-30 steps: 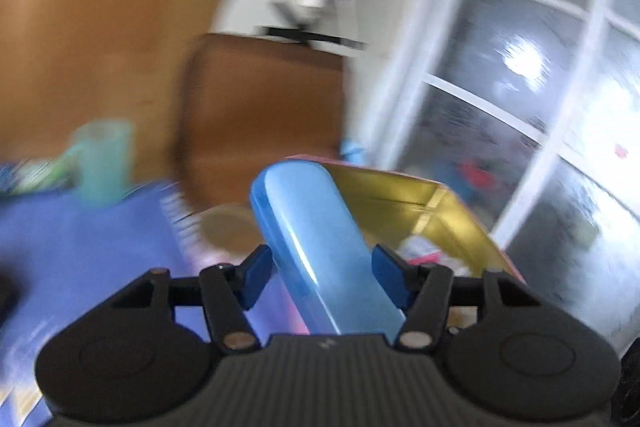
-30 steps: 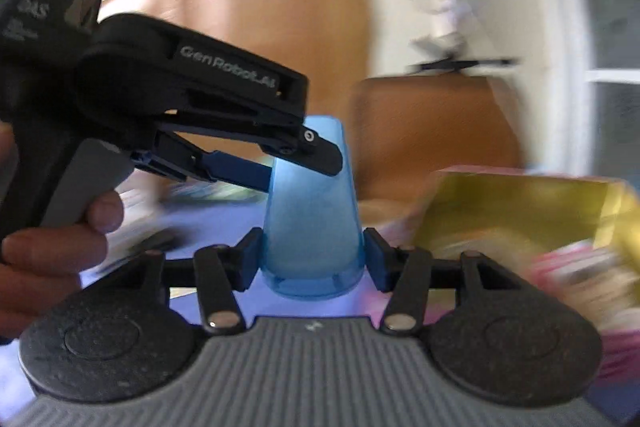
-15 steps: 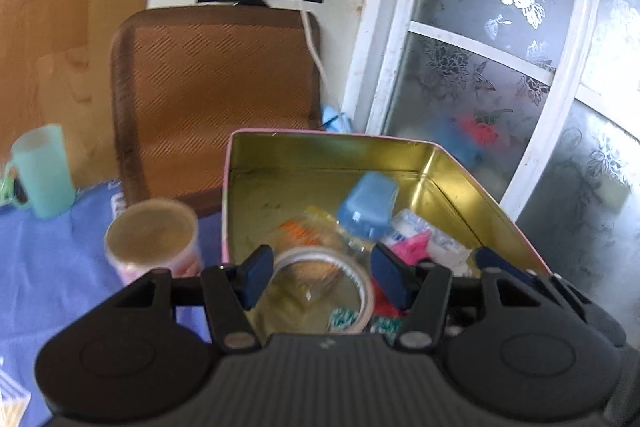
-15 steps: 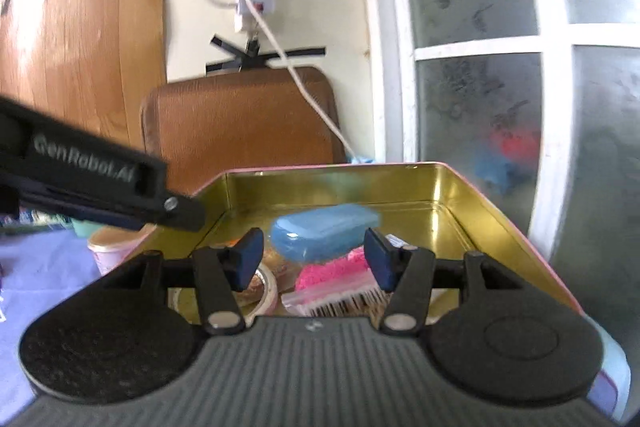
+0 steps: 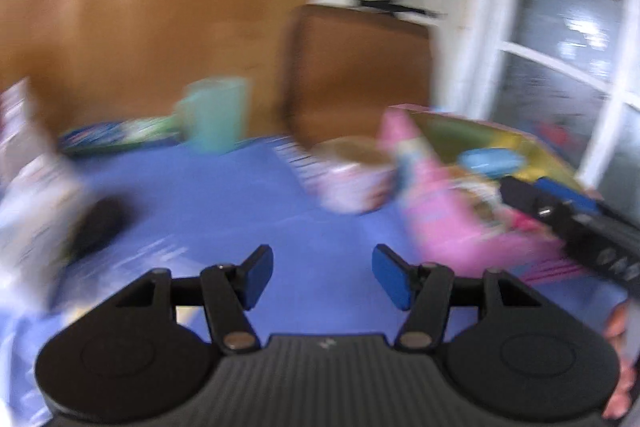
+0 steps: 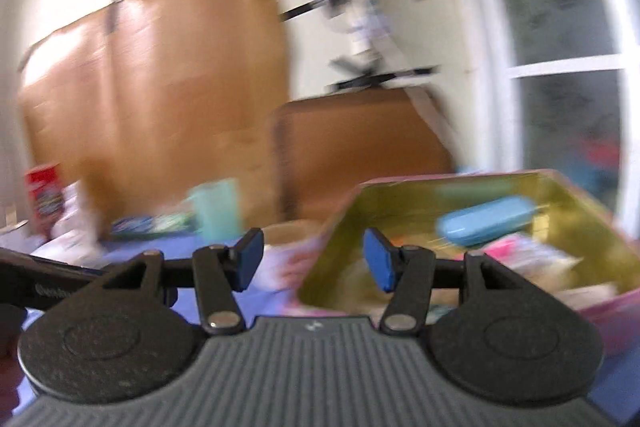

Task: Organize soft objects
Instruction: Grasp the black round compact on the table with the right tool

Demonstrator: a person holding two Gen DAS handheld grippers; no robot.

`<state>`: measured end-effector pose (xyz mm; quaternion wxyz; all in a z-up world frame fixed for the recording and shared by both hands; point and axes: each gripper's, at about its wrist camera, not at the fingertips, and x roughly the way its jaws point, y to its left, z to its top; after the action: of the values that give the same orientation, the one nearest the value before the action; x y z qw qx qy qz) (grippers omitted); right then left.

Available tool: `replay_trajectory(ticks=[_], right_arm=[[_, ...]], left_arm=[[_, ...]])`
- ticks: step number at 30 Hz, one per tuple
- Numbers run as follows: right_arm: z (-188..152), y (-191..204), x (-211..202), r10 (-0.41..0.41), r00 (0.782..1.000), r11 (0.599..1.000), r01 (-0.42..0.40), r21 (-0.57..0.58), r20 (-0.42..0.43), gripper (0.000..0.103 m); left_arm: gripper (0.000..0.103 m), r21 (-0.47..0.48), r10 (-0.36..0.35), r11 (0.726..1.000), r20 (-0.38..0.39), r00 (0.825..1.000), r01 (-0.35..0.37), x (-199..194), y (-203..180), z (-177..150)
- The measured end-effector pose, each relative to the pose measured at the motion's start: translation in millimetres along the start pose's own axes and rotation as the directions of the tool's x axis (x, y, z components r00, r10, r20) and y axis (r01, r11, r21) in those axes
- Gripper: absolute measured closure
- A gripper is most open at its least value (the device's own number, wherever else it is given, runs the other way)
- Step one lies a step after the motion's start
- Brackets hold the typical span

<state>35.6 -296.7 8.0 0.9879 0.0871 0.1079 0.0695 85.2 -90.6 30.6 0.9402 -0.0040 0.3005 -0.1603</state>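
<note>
The blue soft case point(image 6: 484, 223) lies inside the pink tin with a gold inside point(image 6: 532, 179), on top of other small items. In the left wrist view the blue case point(image 5: 490, 161) shows in the tin point(image 5: 436, 227) at the right. My left gripper point(image 5: 322, 277) stands open over the blue tablecloth, left of the tin, with nothing between its pads. My right gripper point(image 6: 314, 259) is open too, level with the tin's near left corner, and holds nothing. Both views are blurred.
A teal cup point(image 5: 216, 115) stands at the back of the blue cloth point(image 5: 224, 195). A round lidded tub point(image 5: 352, 183) sits just left of the tin. A dark object point(image 5: 100, 223) and packets lie at the left. A brown chair back point(image 6: 352, 155) rises behind the table.
A second ago both grippers were around the blue case in the air. It now lies in the tin, and both grippers have swung left, away from it, the left one further.
</note>
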Motion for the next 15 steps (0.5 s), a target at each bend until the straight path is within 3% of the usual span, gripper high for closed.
replay_trajectory(ticks=[3, 7, 10, 15], right_arm=[[-4, 31, 23, 0.123, 0.987, 0.992, -0.126, -0.021, -0.106, 0.044], [-5, 75, 66, 0.237, 0.947, 0.968, -0.248, -0.027, -0.218, 0.045], [2, 106, 112, 0.276, 0.917, 0.960, -0.280, 0.027, -0.287, 0.045], [-8, 161, 177, 0.280, 0.870, 0.959, -0.273, 0.078, -0.405, 0.045]], left_arm=[[0.047, -0.067, 0.113, 0.991, -0.022, 0.993, -0.114, -9, 51, -19], [0.046, -0.130, 0.248, 0.960, -0.015, 0.969, -0.248, -26, 106, -41], [0.046, -0.183, 0.278, 0.944, -0.003, 0.961, -0.273, -33, 130, -54], [0.045, -0.268, 0.235, 0.939, 0.044, 0.971, -0.215, -40, 149, -60]])
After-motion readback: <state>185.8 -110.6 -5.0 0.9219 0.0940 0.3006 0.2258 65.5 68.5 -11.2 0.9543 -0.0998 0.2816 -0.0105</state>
